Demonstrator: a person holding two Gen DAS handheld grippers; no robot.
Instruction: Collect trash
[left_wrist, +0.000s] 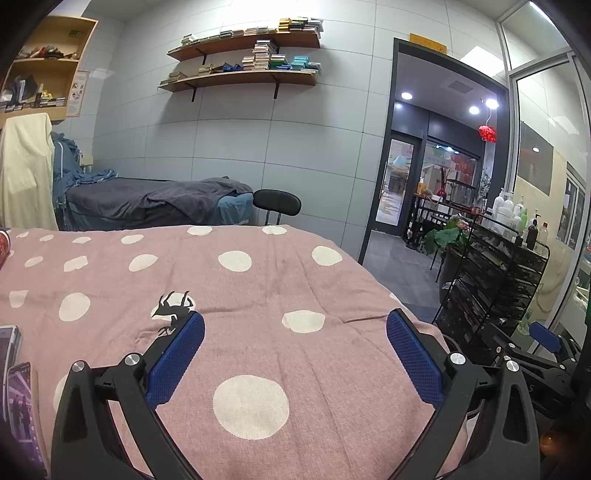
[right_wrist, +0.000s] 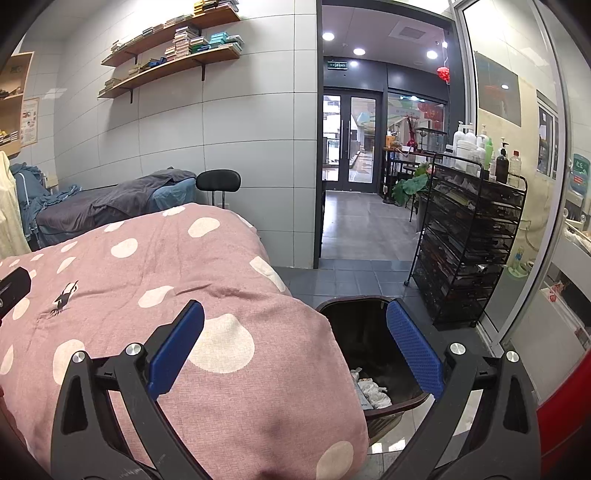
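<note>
Jaws stand wide and empty on both the left hand-held gripper (left_wrist: 295, 354) and the right hand-held gripper (right_wrist: 295, 347), so one piece seems just dropped. Crumpled white trash (right_wrist: 373, 393), probably tissue, lies in the dark bin (right_wrist: 341, 308) beside the bed. Next comes finding another piece on the pink dotted blanket (left_wrist: 258, 295); two phones (left_wrist: 14, 369) rest at its left edge. Beyond stand a wire rack (right_wrist: 469, 240), wall shelves (left_wrist: 243, 59) and an open doorway (right_wrist: 351, 147).

Bed (left_wrist: 258, 280) w/ pink dotted blanket, 2 phones (left_wrist: 14, 387)

The bin's (right_wrist: 332, 314) near rim hides behind the blanket (right_wrist: 221, 369). Two phones (left_wrist: 14, 387) and a red can (left_wrist: 3, 247) are cut off by the left edge.
</note>
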